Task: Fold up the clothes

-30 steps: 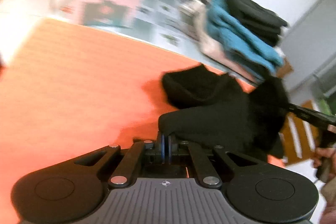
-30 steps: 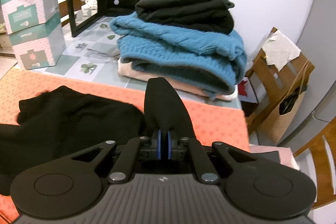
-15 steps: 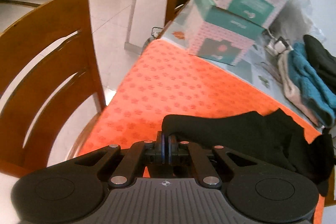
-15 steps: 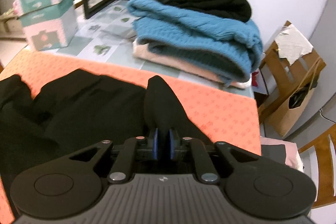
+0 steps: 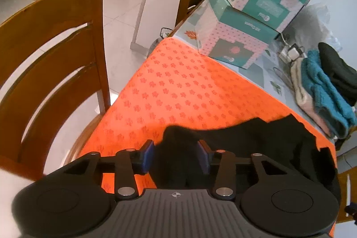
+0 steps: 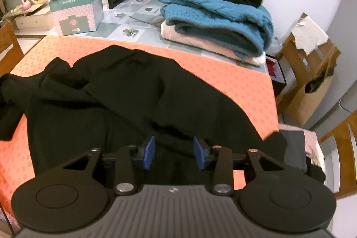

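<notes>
Black garment (image 6: 116, 99) now lies spread on the orange mat (image 6: 234, 79), reaching its near edge, no longer pinched. Our left gripper (image 5: 176, 154) and right gripper (image 6: 174, 152) are both opening, fabric loose between the jaws. We judge it's laid out for the first fold.
</notes>
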A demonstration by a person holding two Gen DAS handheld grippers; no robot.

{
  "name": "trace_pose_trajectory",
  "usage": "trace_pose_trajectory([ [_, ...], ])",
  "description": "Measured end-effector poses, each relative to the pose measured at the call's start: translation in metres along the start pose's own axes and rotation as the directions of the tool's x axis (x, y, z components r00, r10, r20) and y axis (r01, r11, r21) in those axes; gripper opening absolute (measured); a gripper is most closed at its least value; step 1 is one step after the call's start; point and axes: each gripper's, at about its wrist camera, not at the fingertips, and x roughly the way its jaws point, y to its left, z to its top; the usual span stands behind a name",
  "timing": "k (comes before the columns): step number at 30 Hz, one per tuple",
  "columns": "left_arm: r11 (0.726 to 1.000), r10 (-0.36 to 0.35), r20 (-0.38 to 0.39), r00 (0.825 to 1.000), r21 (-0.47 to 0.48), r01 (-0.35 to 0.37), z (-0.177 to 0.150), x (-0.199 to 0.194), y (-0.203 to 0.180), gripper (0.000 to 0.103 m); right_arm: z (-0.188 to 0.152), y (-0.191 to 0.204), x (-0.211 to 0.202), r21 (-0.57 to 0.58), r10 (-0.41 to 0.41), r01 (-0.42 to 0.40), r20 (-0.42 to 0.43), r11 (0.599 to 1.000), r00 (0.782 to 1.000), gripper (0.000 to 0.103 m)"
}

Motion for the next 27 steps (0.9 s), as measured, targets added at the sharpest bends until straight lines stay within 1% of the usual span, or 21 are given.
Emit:
trace_pose_trajectory([
  [9,0.997,-0.058,-0.038,0.998,0.041,0.060,-0.053,-0.029,-0.017,0.049,-0.051,-0.017,-0.033,0.065,-0.037,0.038,-0.014,0.997,0.999,0.054],
  [13,0.996,-0.071,-0.049,0.996,0.051,0.073,-0.080,-0.040,-0.027,0.049,-0.072,-0.027,-0.041,0.078,-0.053,0.056,-0.034,0.995,0.998,0.055],
  [17,0.996,-0.067,-0.052,0.996,0.063,0.070,-0.106,-0.050,-0.039,0.050,-0.091,-0.038,-0.046,0.084,-0.057,0.061,-0.053,0.995,0.997,0.055],
  [20,0.995,-0.062,-0.055,0.997,0.069,0.066,-0.126,-0.057,-0.049,0.054,-0.102,-0.050,-0.048,0.091,-0.050,0.055,-0.060,0.994,0.997,0.055],
  [23,0.996,-0.065,-0.059,0.996,0.059,0.068,-0.145,-0.065,-0.061,0.055,-0.111,-0.064,-0.050,0.102,-0.031,0.038,-0.072,0.994,0.997,0.055],
  [27,0.995,-0.070,-0.061,0.996,0.064,0.074,-0.169,-0.073,-0.078,0.055,-0.118,-0.082,-0.054,0.109,0.000,0.007,-0.067,0.994,0.998,0.055],
])
